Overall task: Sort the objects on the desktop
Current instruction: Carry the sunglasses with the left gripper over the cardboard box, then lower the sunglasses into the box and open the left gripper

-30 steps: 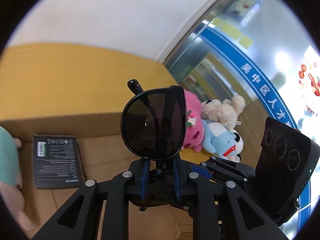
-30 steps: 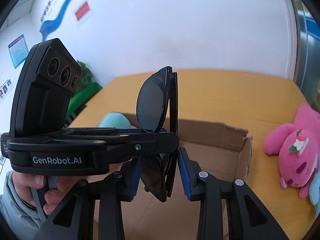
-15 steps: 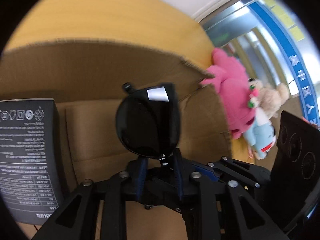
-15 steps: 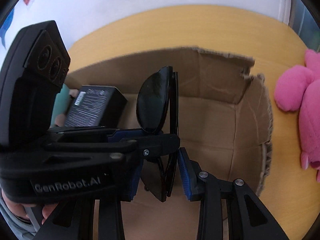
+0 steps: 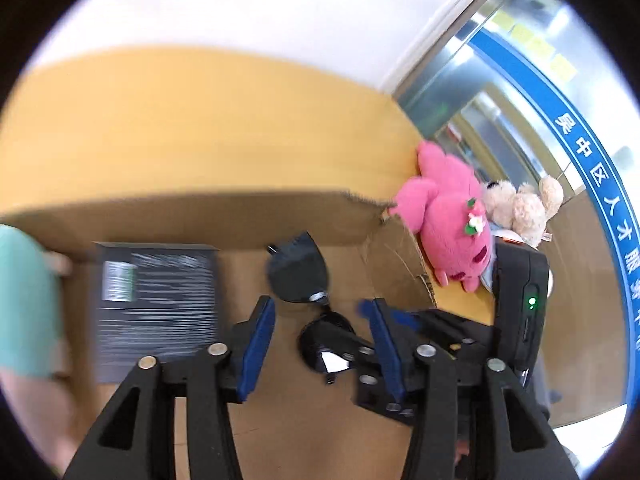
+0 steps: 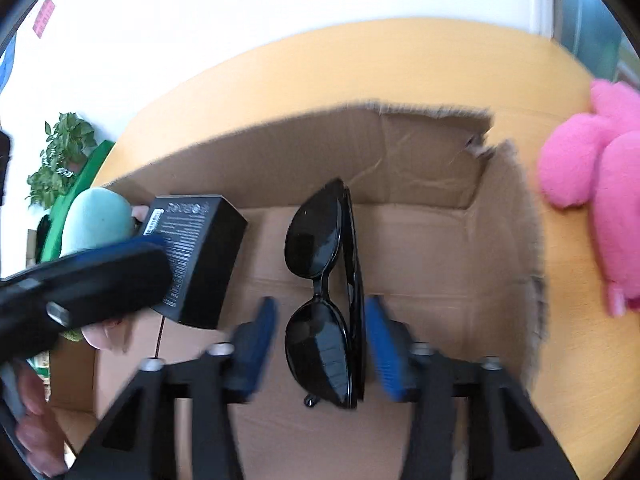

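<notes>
The black sunglasses [image 6: 320, 280], folded, stand on edge low inside the open cardboard box [image 6: 440, 152]. My right gripper [image 6: 320, 306] straddles them with its jaws opening, and the blue pads [image 6: 260, 332] stand clear of the frame on both sides. From the left wrist view, the sunglasses [image 5: 298, 276] lie beyond and between the fingers of my left gripper [image 5: 318, 308]. Its jaws are opening too, and neither blue pad [image 5: 256, 344] touches them. Whether the glasses rest on the box floor I cannot tell.
A black printed carton [image 6: 196, 252] and a teal plush [image 6: 98, 220] sit in the box's left part. A pink plush [image 5: 452, 224] and a beige one [image 5: 520, 208] lie on the yellow table [image 5: 160, 120] right of the box. A potted plant [image 6: 60, 152] stands far left.
Both grippers were shut on the sunglasses and have spread apart, letting them go. The glasses now sit lower in the box. The left gripper has drawn back from the box floor.
</notes>
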`<action>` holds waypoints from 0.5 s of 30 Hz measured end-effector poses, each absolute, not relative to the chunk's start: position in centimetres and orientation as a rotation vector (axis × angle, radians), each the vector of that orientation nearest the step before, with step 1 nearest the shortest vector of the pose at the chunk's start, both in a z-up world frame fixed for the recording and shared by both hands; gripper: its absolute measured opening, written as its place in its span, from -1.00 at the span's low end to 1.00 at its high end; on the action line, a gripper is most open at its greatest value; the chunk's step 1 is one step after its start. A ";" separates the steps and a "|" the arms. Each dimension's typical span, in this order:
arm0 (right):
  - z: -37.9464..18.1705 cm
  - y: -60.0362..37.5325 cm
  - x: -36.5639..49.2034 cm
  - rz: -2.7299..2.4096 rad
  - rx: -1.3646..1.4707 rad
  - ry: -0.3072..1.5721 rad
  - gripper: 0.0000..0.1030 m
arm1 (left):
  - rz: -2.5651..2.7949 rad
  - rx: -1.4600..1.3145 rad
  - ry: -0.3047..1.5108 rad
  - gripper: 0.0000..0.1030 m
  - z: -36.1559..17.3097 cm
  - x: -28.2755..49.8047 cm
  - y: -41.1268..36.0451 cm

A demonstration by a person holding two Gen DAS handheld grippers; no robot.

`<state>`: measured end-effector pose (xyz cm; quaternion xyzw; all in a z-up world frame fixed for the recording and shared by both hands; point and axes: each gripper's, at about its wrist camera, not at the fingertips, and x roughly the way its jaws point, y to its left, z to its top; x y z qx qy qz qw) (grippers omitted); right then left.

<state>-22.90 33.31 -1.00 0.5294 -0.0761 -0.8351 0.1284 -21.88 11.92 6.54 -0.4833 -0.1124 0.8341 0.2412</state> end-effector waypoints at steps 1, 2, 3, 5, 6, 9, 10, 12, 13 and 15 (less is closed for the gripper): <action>0.1 33.2 -22.1 -2.470 1.511 -0.178 0.31 | 2.330 -1.275 -0.272 0.08 7.6 -20.8 11.2; 0.2 33.4 -20.6 -2.510 1.480 -0.142 0.46 | 2.376 -1.222 -0.238 0.13 8.7 -19.7 10.7; 1.2 33.5 -19.1 -2.564 1.434 -0.104 0.62 | 2.421 -1.161 -0.201 0.20 9.9 -18.2 10.2; 3.6 33.6 -16.5 -2.632 1.339 -0.089 0.78 | 2.504 -1.068 -0.138 0.40 11.7 -15.3 9.4; 5.5 33.8 -14.6 -2.650 1.282 -0.105 0.86 | 2.563 -1.012 -0.106 0.56 12.5 -13.4 8.9; 8.3 34.1 -8.9 -2.650 1.147 -0.224 0.99 | 2.738 -0.883 -0.029 0.58 13.8 -8.7 8.4; 8.9 33.4 -7.2 -2.645 1.102 -0.237 0.99 | 2.795 -0.853 -0.017 0.58 14.1 -7.1 8.4; 10.1 30.5 -4.2 -2.671 1.025 -0.187 0.99 | 2.851 -0.795 -0.019 0.59 14.4 -4.2 8.1; 10.4 30.0 -2.5 -2.692 0.996 -0.150 0.99 | 2.870 -0.769 -0.020 0.59 14.4 -2.7 8.0; 10.8 29.1 0.2 -2.731 0.959 -0.085 0.99 | 2.901 -0.729 0.003 0.61 14.3 -0.2 7.7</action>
